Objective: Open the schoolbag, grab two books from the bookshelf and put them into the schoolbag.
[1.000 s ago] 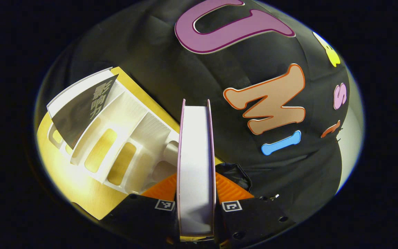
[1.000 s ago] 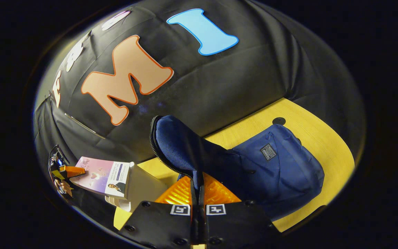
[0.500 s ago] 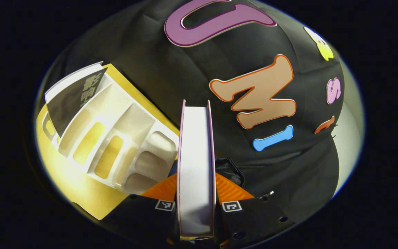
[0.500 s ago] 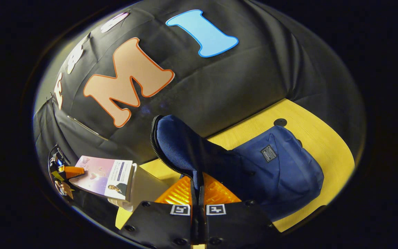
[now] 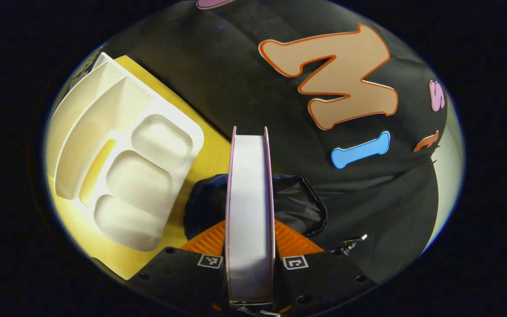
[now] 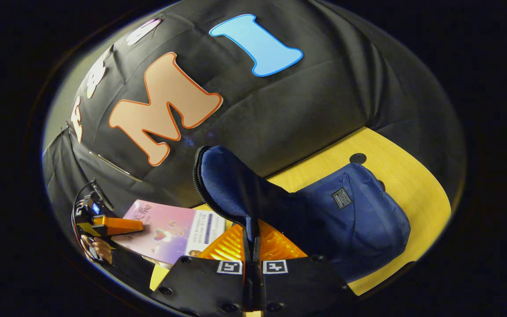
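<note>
A book is pinched edge-on between the jaws of the left gripper, its page block turned toward the camera, and it is poised just above the dark mouth of the schoolbag. In the right gripper view the same book is seen flat, with a hand partly visible behind the far gripper. The jaws of the right gripper are pressed together on the raised flap of the schoolbag, by which the opening is held up.

A snag is the likeliest fault: the book could be caught on the zipper edge or on the slack lining if it is lowered off-line (the opening looks narrow from here). Should the flap slip from the right jaws, the mouth would probably collapse. The book could also pivot in so narrow a grip.

The bag's interior cannot be made out, so it cannot be told whether a book already lies inside. The white bookshelf on the tabletop is cut off at the left edge.
</note>
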Action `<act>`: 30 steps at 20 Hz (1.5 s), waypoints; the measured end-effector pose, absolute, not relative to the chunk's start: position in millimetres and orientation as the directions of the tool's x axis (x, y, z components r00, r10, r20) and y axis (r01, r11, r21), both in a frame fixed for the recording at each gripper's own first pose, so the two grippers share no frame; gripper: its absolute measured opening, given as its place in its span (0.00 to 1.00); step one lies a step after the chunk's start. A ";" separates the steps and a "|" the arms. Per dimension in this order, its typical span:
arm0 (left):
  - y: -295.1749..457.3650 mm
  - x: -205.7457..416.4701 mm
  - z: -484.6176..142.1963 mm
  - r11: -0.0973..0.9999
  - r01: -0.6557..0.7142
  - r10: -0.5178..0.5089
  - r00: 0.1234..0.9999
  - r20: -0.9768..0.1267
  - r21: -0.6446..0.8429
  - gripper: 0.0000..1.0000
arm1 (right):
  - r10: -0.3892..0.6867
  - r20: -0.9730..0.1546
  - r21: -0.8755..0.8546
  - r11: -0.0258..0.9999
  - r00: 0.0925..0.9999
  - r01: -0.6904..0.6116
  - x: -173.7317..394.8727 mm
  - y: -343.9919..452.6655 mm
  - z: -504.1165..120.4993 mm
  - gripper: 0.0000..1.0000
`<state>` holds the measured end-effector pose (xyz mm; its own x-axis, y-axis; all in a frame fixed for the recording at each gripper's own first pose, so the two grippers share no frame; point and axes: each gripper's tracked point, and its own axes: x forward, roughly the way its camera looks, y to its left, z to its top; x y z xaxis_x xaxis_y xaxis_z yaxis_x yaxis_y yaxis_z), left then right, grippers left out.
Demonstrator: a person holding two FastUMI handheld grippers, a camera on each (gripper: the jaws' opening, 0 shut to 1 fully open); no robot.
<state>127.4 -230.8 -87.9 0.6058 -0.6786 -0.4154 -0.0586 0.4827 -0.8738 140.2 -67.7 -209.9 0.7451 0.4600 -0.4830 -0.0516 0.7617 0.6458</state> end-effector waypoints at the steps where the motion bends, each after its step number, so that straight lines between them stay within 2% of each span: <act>1: -239.3 131.2 -96.8 0.498 -0.054 -0.678 0.599 -0.427 -0.866 0.37 | 0.463 -0.479 0.647 0.760 0.746 -0.057 140.5 -68.0 -209.5 0.03; 6: -283.1 144.4 -130.4 0.507 -0.048 -0.709 0.544 -0.448 -0.861 0.34 | 0.483 -0.448 0.659 0.747 0.752 -0.087 141.2 -70.1 -203.4 0.04; 10: -319.2 154.5 -150.5 0.491 -0.045 -0.729 0.526 -0.438 -0.870 0.37 | 0.498 -0.410 0.681 0.724 0.764 -0.106 144.1 -73.3 -196.5 0.05; 11: -329.9 155.5 -155.9 0.485 -0.049 -0.737 0.514 -0.438 -0.873 0.35 | 0.500 -0.402 0.686 0.719 0.767 -0.110 143.8 -74.7 -195.7 0.04; 16: -383.3 160.9 -175.6 0.349 -0.084 -0.802 0.488 -0.344 -0.933 0.35 | 0.517 -0.368 0.706 0.696 0.773 -0.130 147.2 -81.0 -189.5 0.05; 18: -398.5 159.8 -185.6 0.335 -0.088 -0.813 0.476 -0.335 -0.938 0.35 | 0.522 -0.357 0.717 0.685 0.774 -0.132 146.8 -84.1 -186.3 0.02; 24: -430.5 151.9 -201.8 0.285 -0.134 -0.838 0.447 -0.314 -0.949 0.35 | 0.537 -0.352 0.725 0.675 0.767 -0.140 146.4 -83.8 -187.2 0.03; 26: -432.0 153.4 -204.0 0.292 -0.149 -0.829 0.453 -0.327 -0.945 0.38 | 0.537 -0.358 0.722 0.678 0.764 -0.138 146.8 -83.2 -190.2 0.03; 28: -433.6 152.5 -201.8 0.290 -0.151 -0.833 0.447 -0.327 -0.945 0.36 | 0.534 -0.365 0.717 0.684 0.763 -0.136 146.6 -83.6 -194.6 0.03; 29: -433.7 150.1 -204.7 0.311 -0.146 -0.833 0.434 -0.343 -0.939 0.36 | 0.535 -0.366 0.718 0.683 0.762 -0.135 146.4 -81.5 -193.8 0.03; 30: -436.2 152.7 -218.1 0.386 -0.137 -0.810 0.424 -0.406 -0.912 0.37 | 0.533 -0.368 0.717 0.684 0.761 -0.132 147.0 -80.5 -194.2 0.03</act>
<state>152.7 -436.2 -218.1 0.4236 -0.8098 -0.4060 -0.1372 0.3856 -0.9124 147.0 -80.5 -194.2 0.7613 0.5335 -0.3684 -0.1320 0.6839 0.7175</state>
